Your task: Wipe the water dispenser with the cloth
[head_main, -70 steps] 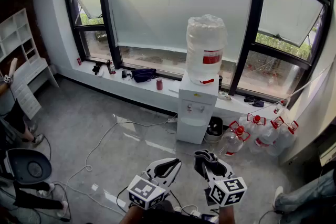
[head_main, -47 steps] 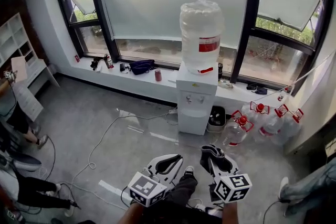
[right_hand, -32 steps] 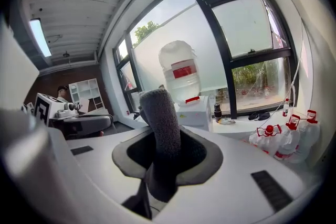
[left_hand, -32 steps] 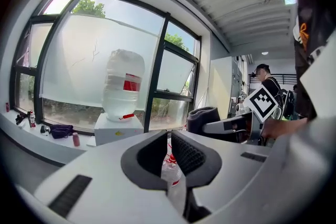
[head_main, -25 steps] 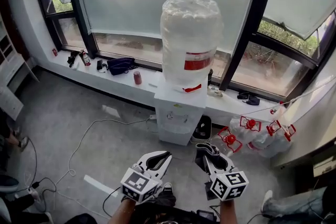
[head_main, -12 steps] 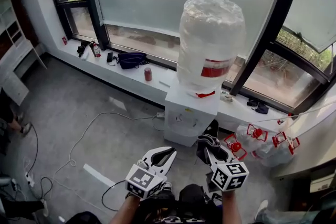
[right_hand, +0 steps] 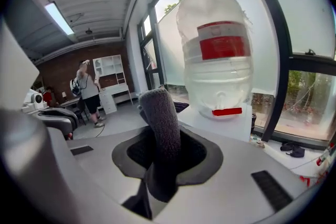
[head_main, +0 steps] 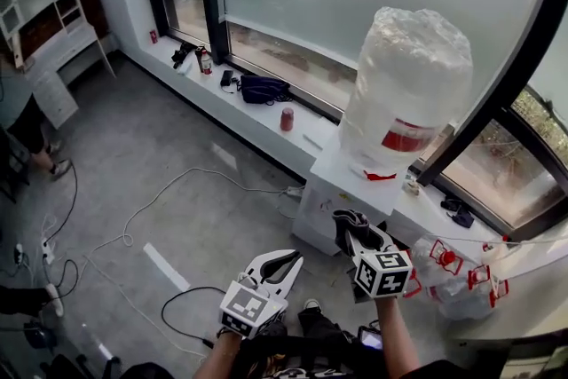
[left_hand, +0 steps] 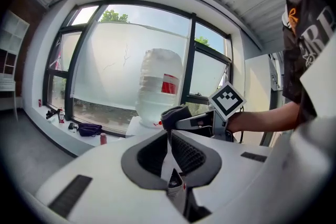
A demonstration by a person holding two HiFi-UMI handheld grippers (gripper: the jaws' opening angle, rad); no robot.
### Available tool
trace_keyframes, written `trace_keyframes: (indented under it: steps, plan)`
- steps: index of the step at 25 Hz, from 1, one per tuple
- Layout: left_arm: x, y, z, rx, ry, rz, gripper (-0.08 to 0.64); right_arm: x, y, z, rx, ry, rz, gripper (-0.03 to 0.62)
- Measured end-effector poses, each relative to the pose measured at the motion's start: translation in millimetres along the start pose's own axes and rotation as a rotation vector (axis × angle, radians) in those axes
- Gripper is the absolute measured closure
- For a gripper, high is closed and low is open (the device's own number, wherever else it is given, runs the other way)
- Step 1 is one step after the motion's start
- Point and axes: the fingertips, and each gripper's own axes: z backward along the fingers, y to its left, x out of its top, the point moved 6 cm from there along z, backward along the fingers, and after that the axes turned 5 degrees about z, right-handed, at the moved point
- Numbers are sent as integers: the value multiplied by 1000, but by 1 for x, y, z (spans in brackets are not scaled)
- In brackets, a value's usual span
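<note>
The white water dispenser (head_main: 344, 189) stands against the window sill with a big wrapped bottle (head_main: 408, 89) on top. My right gripper (head_main: 348, 225) is shut on a dark grey cloth (head_main: 351, 217), held just in front of the dispenser's lower front. In the right gripper view the cloth (right_hand: 159, 113) sticks up between the jaws of the right gripper (right_hand: 161, 139), with the bottle (right_hand: 218, 55) beyond it. My left gripper (head_main: 293, 258) hangs lower and to the left, shut with nothing in it. In the left gripper view its tips (left_hand: 169, 136) meet, and the bottle (left_hand: 157, 84) is ahead.
A dark bag (head_main: 264, 89) and a red can (head_main: 287, 118) lie on the sill. Spare bottles with red handles (head_main: 461, 275) sit right of the dispenser. Cables (head_main: 151, 204) trail over the grey floor. A person (head_main: 27, 129) stands far left by white shelves (head_main: 44, 9).
The view has closed in on the dispenser, which now stands much nearer. Both grippers came forward with it, and the right one, still holding the cloth, now overlaps the dispenser's front.
</note>
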Motion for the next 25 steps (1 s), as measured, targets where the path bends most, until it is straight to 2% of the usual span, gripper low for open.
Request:
trace_keyframes:
  steps: [6,11,16,25]
  plan:
    - [2,3,-3,164,-49,55,537,1,-6,-67,81,43,57,486]
    - [1,-3,-2,286,-64,59,537,-11,-8,-129,129,88,77,486]
    - [-4,-4,4,399,-53,40,537,-26,-14,-186,111,123,69,486]
    - [-32,-15,15,534,-47,113,537,-49,-19,-241,64,183,56,486]
